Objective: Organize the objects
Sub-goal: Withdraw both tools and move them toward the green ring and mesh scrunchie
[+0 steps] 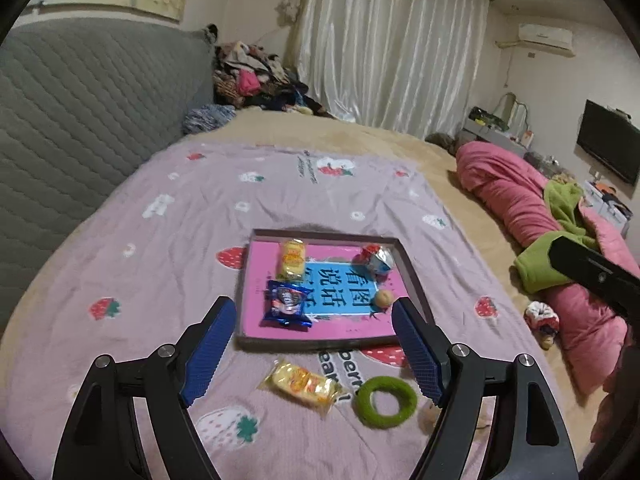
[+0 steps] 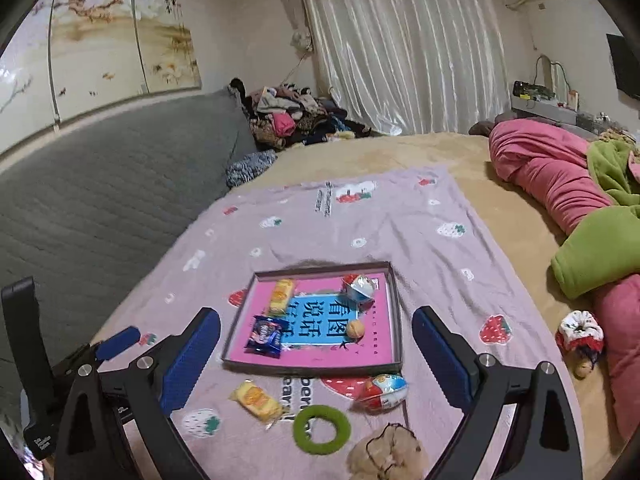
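beige scrunchie [image 2: 386, 454] cut off; left claw [image 1: 314, 350] blurred

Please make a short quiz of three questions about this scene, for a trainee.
1. How many items lie in the tray?
2. True or false: the green ring lies inside the tray.
3. Which lies nearer the ring: the blue packet or the yellow packet outside the tray?

Key: 1. Four. 2. False; it lies on the blanket. 3. The yellow packet.

White curtain [image 1: 388, 40], wall television [image 1: 608, 146], pink quilt [image 2: 548, 172].
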The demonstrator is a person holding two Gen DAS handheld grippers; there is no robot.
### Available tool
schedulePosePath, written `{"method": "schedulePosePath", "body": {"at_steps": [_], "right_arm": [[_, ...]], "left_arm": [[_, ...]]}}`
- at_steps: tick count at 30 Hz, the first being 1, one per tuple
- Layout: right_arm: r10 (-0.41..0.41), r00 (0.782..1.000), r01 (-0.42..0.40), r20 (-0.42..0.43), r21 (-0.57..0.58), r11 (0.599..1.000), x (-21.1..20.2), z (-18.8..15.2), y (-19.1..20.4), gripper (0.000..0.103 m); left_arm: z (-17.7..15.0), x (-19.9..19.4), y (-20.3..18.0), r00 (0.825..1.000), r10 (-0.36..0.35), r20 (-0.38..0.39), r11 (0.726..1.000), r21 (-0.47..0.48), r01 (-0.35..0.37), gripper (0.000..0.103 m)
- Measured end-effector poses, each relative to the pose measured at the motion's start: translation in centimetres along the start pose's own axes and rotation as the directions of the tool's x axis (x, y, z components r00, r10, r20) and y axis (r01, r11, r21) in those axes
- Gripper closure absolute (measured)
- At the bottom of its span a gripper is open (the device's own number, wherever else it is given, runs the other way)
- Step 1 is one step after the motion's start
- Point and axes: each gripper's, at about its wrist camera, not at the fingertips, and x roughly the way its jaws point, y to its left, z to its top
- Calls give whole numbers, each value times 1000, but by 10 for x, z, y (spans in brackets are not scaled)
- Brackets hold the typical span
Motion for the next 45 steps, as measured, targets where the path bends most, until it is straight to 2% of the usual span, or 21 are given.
{"method": "schedulePosePath", "body": {"at_steps": [2, 4, 8, 11, 14, 19, 25, 29, 32, 45], "right_arm": [[-10, 1000, 10, 3, -6, 1000, -18, 2, 5, 6], [-14, 1000, 14, 19, -9, 1000, -37, 3, 10, 6], [7, 999, -7, 45, -5, 1000, -68, 5, 17, 5], [63, 997, -63, 45, 10, 998, -88, 3, 22, 5], [56, 997, -55, 58, -11, 998, -107, -1, 28, 4], [47, 997, -45, 60, -37, 998, -125, -10, 36, 4], [18, 999, -16, 30, -51, 999, -135, -24, 36, 4], [13, 999, -11, 40, -49, 999, -149, -32, 35, 4], [11, 999, -9, 45, -61, 998, -157, -37, 38, 3], [-16, 999, 21, 42, -109, 994, -169, -60, 41, 3]], "left_arm": [[0, -23, 1, 999, 17, 29, 1000, -1, -17, 20], [0, -41, 2, 999, 16, 31, 1000, 3, -16, 13], [1, -72, 4, 999, 20, 45, 1000, 3, -20, 13], [1, -93, 5, 999, 22, 46, 1000, -1, -22, 13], [0, -111, 6, 998, 29, 56, 1000, -1, -29, 13], [-6, -123, 7, 999, 31, 44, 1000, -3, -31, 13], [-14, -147, 9, 999, 0, 44, 1000, -8, 0, 13], [-20, -159, 6, 999, -14, 43, 1000, 0, 14, 13], [-25, -162, 1, 999, -25, 22, 1000, 15, 25, 13], [-57, -156, -2, 999, 7, -35, 1000, 19, -6, 13]]}}
